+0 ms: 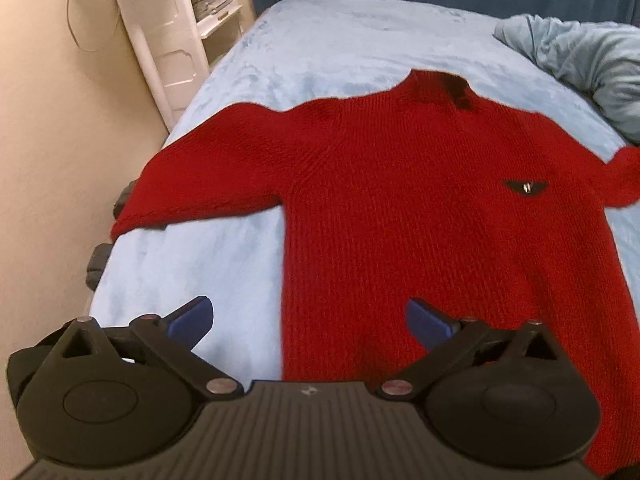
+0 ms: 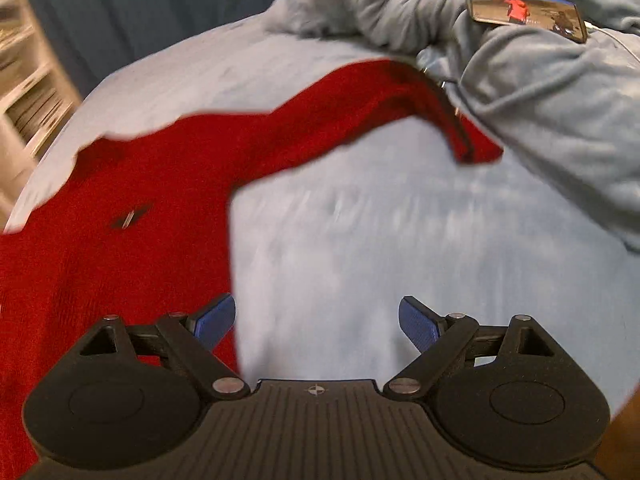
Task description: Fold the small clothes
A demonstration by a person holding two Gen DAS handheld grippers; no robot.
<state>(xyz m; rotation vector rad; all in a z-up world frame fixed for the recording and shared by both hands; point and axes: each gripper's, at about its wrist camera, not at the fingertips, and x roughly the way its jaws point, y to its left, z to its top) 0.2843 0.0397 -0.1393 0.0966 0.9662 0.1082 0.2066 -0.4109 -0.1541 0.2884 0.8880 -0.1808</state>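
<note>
A small red knit sweater lies flat, front up, on a light blue bed, collar away from me, both sleeves spread out. A small dark badge sits on its chest. My left gripper is open and empty above the sweater's lower left hem edge. In the right wrist view the sweater fills the left side, its sleeve reaching to a rumpled blanket. My right gripper is open and empty, straddling the sweater's right side edge.
A rumpled grey-blue blanket lies at the bed's right, with a lit phone on it. A white shelf unit and beige wall stand left of the bed. Dark curtains hang behind.
</note>
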